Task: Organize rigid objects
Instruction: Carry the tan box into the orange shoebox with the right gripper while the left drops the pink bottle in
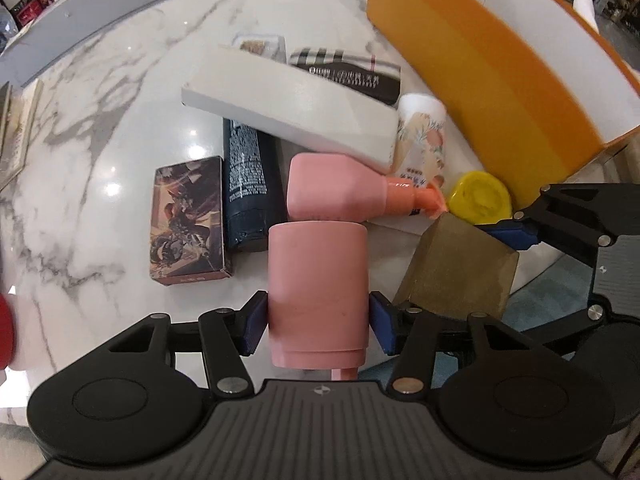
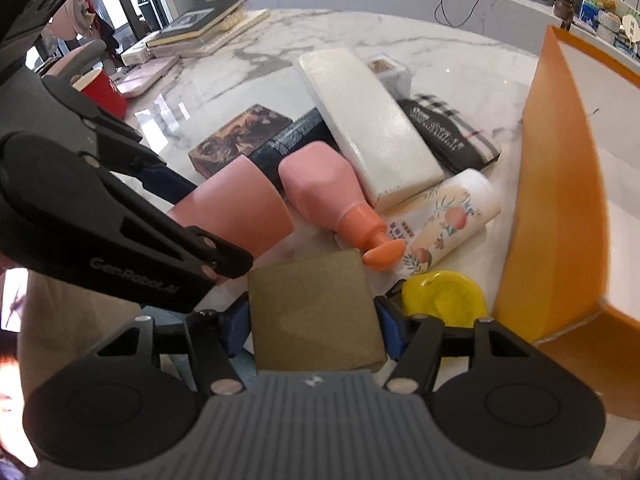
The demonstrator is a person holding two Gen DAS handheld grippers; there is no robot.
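My left gripper (image 1: 318, 326) is shut on a pink cylindrical bottle (image 1: 318, 292), held above the table's near edge; the bottle also shows in the right wrist view (image 2: 240, 212). My right gripper (image 2: 310, 326) is shut on an olive-gold box (image 2: 316, 312), which shows in the left wrist view (image 1: 456, 268) just right of the pink bottle. On the marble table (image 1: 100, 120) lies a pile: a second pink pump bottle (image 1: 340, 192), a white box (image 1: 292, 108), a dark tube (image 1: 248, 192), a picture card box (image 1: 188, 216), a floral bottle (image 1: 422, 136), a plaid case (image 1: 348, 74) and a yellow lid (image 1: 480, 198).
A large orange box (image 1: 480, 72) with a white inside stands open at the right, also in the right wrist view (image 2: 560, 200). A red cup (image 2: 102, 92), books (image 2: 200, 24) and a pink case (image 2: 148, 74) sit at the table's far left.
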